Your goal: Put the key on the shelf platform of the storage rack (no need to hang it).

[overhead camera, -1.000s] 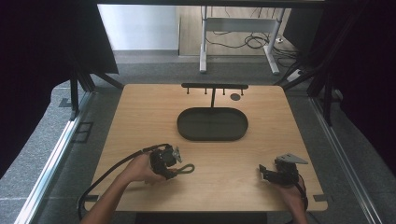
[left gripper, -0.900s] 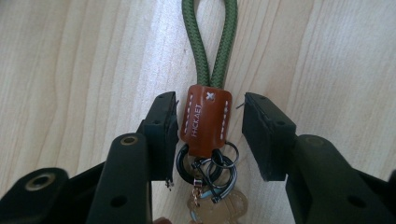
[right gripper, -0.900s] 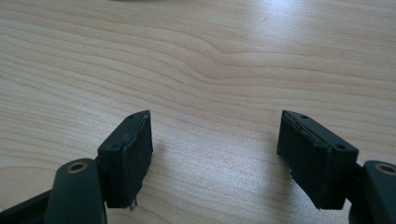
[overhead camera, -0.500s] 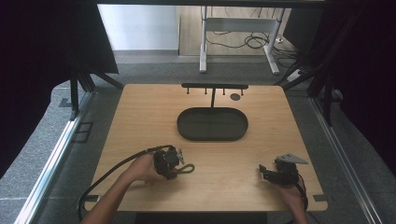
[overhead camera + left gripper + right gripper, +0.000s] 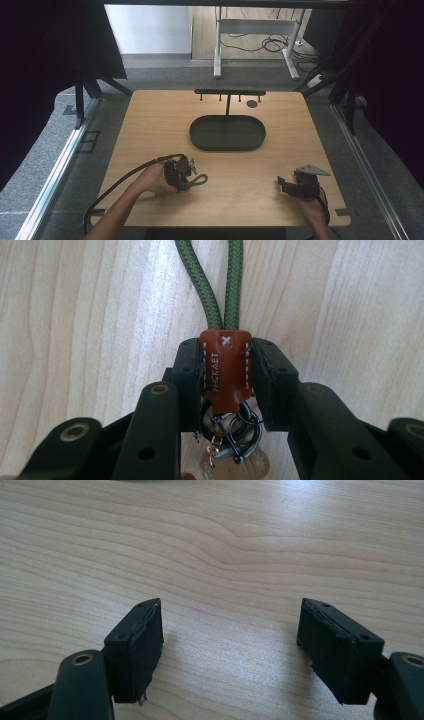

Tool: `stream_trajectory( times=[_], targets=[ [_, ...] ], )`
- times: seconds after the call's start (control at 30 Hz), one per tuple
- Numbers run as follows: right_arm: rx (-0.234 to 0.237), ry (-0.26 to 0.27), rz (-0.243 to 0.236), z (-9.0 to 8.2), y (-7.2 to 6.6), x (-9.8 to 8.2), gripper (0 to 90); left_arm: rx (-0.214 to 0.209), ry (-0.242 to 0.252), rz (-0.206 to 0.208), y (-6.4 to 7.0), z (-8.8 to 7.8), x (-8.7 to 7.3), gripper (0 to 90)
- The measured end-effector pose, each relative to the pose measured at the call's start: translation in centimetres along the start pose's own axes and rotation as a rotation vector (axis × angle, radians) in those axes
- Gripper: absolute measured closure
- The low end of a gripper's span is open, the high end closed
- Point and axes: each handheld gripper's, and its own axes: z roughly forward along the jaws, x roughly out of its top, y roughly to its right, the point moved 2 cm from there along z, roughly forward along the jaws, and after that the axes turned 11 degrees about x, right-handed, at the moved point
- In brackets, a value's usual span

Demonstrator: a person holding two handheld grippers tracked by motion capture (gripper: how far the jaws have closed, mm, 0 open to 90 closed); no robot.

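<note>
Plenty of bare wooden table (image 5: 300,135) around both hands, with the dark oval tray (image 5: 227,133) well back toward the far edge. The left gripper (image 5: 227,377) had its jaws clamped on the brown leather tab (image 5: 226,367) of a keychain; its stamped lettering was too small to read. The green cord loop (image 5: 220,285) ran straight away from the jaws. The right gripper (image 5: 230,645) sat near the front edge, jaws spread wide over nothing

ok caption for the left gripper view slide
Left gripper shut on the brown leather tab of a green cord keychain.
</note>
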Motion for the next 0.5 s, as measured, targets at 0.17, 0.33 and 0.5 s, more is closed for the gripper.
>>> stream_trajectory(
  times=[0.17, 0.33, 0.5],
  targets=[
    [-0.002, -0.001, -0.001, 0.0, 0.0, 0.0, 26.5, -0.026, 0.063, -0.024, -0.6, -2.1, -0.4, 66.8],
    [-0.006, -0.003, -0.004, 0.0, 0.0, 0.0, 26.5, -0.021, 0.11, -0.039, -1.3, -4.4, -0.8, 66.9],
    [-0.009, -0.002, -0.006, 0.1, -0.1, 0.0, 26.5, -0.025, 0.155, -0.036, -1.8, -6.4, -0.7, 66.9]
  ],
)
